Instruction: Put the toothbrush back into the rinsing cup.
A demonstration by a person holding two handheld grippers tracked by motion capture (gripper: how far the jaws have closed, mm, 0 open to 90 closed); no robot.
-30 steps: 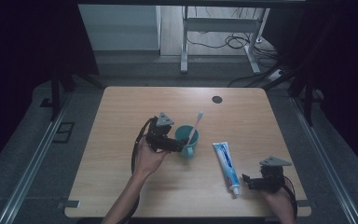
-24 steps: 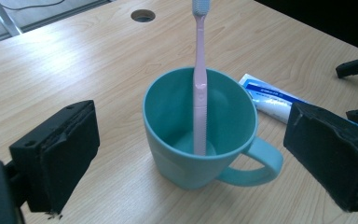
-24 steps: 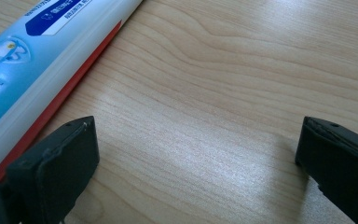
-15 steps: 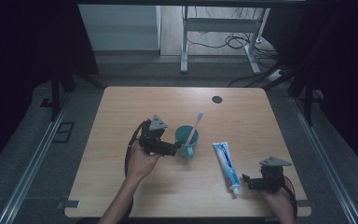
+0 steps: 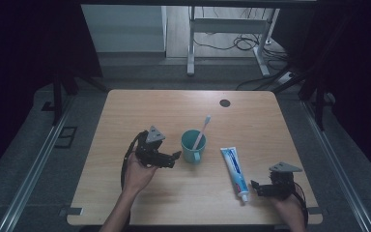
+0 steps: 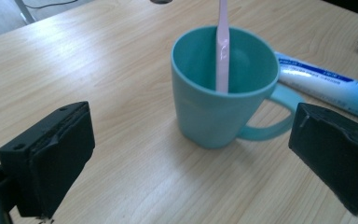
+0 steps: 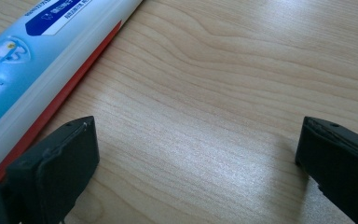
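High view: left hand-held gripper [image 5: 175, 157] sits just beside the teal mug [image 5: 192, 146], on its left, jaws wide, gripping nothing. Left gripper view confirms: both black pads spread far apart w/ the mug between and ahead of them, not touching. Pink toothbrush [image 5: 201, 133] stands in the mug, leaning on the far rim, head up. Mug handle [image 6: 272, 116] points toward the toothpaste tube [image 5: 235, 169], which lies flat on the surface [image 5: 140, 111], right of the mug, cap end toward the person.

Right hand-held gripper [image 5: 255, 187] rests low near the front right of the surface, just beside the tube's cap end. Right gripper view: jaws wide, bare wood between them, tube [image 7: 37, 65] running along the left pad, contact can't tell.

Progress, my read: brush looks already placed in the mug, so that part seems done. Tube not picked up, cap apparently on, so anything w/ the toothpaste is still left. Left looks either lining up on the mug or just off it, can't say which.

Room: mug roughly mid-surface, well clear of all edges. Back half open, apart from a small dark round spot [image 5: 225, 103]. Right hand is close to the front and right edges, little slack there. Gap between mug and tube is narrow-ish, watch the handle.
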